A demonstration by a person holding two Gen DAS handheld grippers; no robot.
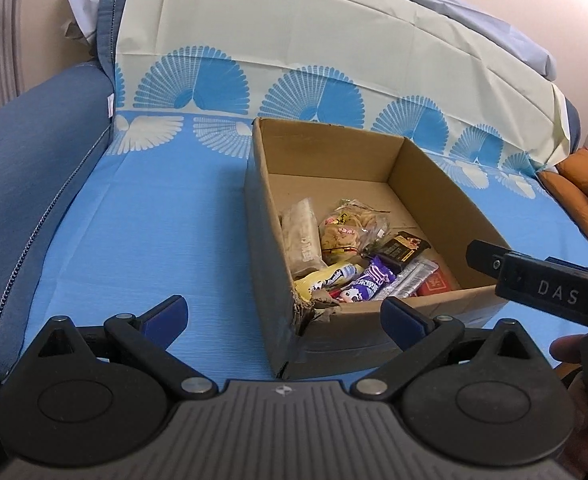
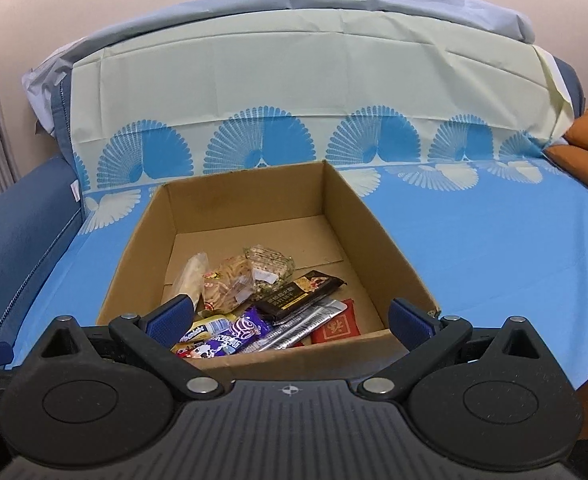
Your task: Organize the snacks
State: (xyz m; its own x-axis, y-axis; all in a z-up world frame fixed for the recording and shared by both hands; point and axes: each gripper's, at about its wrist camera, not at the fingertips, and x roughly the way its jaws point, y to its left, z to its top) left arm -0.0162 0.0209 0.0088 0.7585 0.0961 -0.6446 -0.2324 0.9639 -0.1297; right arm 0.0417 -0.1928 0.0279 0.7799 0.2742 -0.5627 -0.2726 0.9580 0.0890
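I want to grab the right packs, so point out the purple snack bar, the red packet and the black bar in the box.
purple snack bar (image 2: 241, 331): right wrist view, middle of wrapper.
red packet (image 2: 336, 328): right wrist view, printed face.
black bar (image 2: 302, 289): right wrist view, centre of wrapper.

The left gripper (image 1: 284, 316) sits low in the frame of its own view, its two blue-padded fingers (image 1: 166, 314) spread wide apart with nothing between them. The right gripper (image 2: 290, 318) is likewise spread wide and holds nothing, its fingers (image 2: 408, 318) pointing forward. In the left view, the right gripper shows as a black bar entering from the right edge, with part of a hand (image 1: 574, 364) below it.
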